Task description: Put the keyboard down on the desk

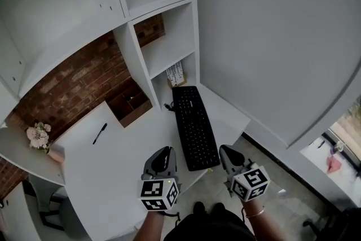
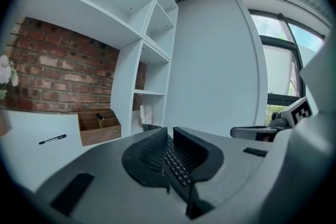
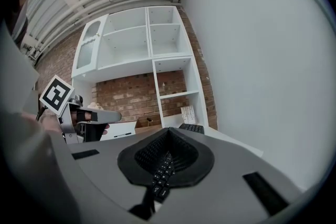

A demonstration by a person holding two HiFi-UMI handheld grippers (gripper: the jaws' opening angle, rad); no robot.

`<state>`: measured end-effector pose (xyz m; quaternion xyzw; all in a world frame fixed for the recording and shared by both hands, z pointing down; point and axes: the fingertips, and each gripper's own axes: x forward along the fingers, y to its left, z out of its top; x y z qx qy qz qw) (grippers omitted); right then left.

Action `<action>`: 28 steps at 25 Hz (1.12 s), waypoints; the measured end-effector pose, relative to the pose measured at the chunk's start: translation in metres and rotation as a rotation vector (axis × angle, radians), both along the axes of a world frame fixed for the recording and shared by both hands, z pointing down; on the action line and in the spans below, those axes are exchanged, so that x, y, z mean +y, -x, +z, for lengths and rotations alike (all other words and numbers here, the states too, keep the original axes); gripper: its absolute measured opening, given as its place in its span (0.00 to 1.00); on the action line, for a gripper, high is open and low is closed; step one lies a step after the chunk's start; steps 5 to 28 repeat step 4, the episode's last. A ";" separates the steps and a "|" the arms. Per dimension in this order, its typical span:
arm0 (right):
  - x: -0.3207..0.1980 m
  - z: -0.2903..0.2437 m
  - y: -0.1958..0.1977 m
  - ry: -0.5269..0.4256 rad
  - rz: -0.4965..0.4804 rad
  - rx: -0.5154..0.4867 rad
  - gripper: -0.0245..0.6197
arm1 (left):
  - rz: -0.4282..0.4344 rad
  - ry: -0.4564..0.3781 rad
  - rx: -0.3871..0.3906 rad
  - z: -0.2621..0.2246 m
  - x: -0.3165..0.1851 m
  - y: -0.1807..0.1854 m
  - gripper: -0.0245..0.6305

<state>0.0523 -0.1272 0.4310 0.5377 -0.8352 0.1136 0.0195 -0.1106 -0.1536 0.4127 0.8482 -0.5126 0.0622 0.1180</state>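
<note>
Holding: I gripped the black keyboard (image 1: 193, 121) by its near end.
Left gripper (image 1: 167, 153): pinched its left corner.
Right gripper (image 1: 225, 150): pinched its right corner.
Place: it was over the white desk (image 1: 113, 166), far end near the shelves (image 1: 169, 48).

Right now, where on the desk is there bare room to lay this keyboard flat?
Widest bare patch: desk between the pen and the keyboard, in front of the wooden box. A smaller one lies between pen and flowers. Crowded at the back, by the booklets.
</note>
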 end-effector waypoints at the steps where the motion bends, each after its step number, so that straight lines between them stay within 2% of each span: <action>1: 0.000 -0.001 -0.002 -0.004 0.000 -0.003 0.05 | -0.001 -0.003 -0.002 -0.001 0.000 -0.002 0.10; 28: 0.000 -0.004 -0.009 -0.015 0.001 -0.013 0.05 | 0.000 -0.008 -0.005 -0.001 0.001 -0.008 0.10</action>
